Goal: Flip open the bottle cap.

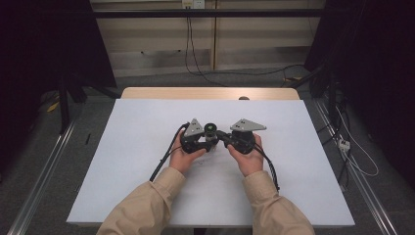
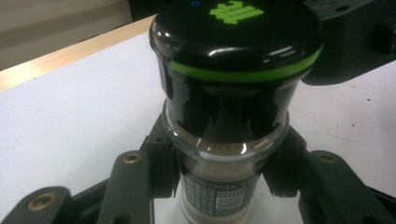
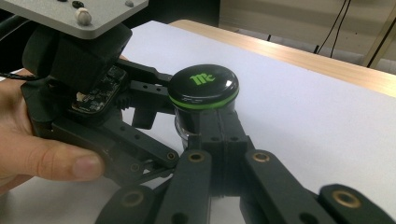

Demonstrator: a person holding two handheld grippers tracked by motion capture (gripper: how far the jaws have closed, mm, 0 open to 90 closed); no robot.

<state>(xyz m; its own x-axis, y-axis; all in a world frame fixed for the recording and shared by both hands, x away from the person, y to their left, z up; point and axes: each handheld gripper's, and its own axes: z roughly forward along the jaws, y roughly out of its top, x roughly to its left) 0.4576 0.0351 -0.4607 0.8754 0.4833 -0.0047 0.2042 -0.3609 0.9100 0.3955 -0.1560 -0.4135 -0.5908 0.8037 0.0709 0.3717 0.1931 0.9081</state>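
Tan sleeves (image 1: 147, 205); black grippers, grey three-cornered plates (image 1: 248, 125)

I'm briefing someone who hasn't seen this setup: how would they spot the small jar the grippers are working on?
Start at the white table and look to its middle, where the person's two hands bring the left gripper and right gripper together. Between them stands the small glass jar of brownish powder, gripped by the left gripper's jaws. Its glossy black lid, with a bright green ring and logo, sets it apart from the black grippers.
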